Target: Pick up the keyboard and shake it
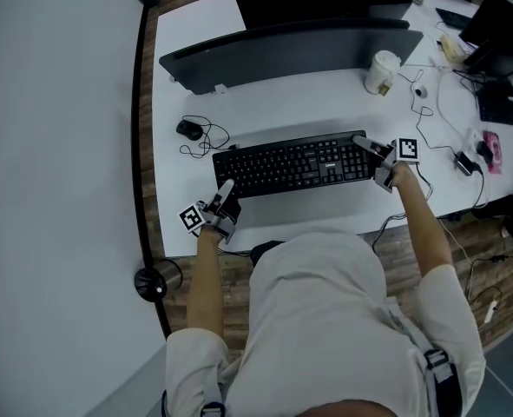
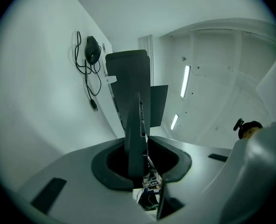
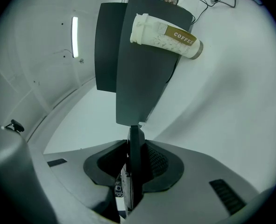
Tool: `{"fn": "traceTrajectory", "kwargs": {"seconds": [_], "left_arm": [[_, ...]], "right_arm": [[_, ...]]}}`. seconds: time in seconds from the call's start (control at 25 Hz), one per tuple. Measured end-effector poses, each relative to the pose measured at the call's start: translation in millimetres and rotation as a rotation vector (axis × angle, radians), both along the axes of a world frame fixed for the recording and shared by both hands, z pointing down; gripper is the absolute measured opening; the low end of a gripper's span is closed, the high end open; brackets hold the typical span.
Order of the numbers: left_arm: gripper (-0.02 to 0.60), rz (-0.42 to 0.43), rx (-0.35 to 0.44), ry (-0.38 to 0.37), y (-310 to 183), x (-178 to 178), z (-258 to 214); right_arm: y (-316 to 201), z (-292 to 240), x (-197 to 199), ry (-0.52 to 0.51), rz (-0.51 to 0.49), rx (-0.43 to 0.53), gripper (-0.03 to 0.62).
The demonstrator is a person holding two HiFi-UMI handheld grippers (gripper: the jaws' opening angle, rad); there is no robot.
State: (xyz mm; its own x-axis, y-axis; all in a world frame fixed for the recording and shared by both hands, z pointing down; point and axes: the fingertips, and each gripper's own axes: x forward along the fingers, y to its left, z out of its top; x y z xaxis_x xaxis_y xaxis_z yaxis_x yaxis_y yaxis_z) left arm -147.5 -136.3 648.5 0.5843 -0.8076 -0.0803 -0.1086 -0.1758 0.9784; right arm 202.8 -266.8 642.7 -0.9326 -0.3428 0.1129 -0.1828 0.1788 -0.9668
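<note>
The left gripper [image 1: 225, 194] has its jaws partly closed on the keyboard [image 1: 295, 165]. It holds the keyboard's left short end near the corner closest to the person. In the left gripper view the board shows edge-on as a thin dark slab between the pads, one pad above it and one below.

The right gripper [image 1: 371, 150] is set the same way, partly closed on the right short end, but nearer the keyboard's far corner. Its own view shows the same edge-on slab filling the gap between its jaws.

Both grippers point inward along the keyboard's long axis, which runs straight from one gripper to the other. Neither hand is nearer, since each already has an end. The two grips sit on roughly opposite corners.

The keyboard lies level, keys up, over the white desk [image 1: 325, 102]. A grey shadow band along its near edge suggests it hangs just clear of the surface, though contact cannot be ruled out.

The monitor [image 1: 291, 50] stands beyond the keyboard's far edge and parallel to it. The mouse [image 1: 189, 129] lies off its far left corner, and a paper coffee cup [image 1: 382, 70] off its far right corner.

Any shake would probably need both hands moving together across the long axis, or the diagonal hold may twist the board.
</note>
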Motion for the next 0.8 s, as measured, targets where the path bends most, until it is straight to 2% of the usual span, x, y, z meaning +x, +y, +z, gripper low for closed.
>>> {"fn": "traceTrajectory", "kwargs": {"seconds": [0.36, 0.44, 0.52, 0.8], "left_arm": [[0.117, -0.03, -0.029, 0.004, 5, -3, 10], [0.124, -0.025, -0.031, -0.002, 5, -3, 10], [0.126, -0.027, -0.037, 0.002, 4, -2, 10], [0.126, -0.015, -0.05, -0.004, 4, 1, 12]], "right_arm": [[6, 11, 1, 0.001, 0.005, -0.006, 0.156], [7, 12, 2, -0.008, 0.006, -0.005, 0.181], [7, 14, 3, -0.014, 0.01, -0.007, 0.16], [7, 22, 6, 0.016, 0.013, -0.011, 0.144]]}}
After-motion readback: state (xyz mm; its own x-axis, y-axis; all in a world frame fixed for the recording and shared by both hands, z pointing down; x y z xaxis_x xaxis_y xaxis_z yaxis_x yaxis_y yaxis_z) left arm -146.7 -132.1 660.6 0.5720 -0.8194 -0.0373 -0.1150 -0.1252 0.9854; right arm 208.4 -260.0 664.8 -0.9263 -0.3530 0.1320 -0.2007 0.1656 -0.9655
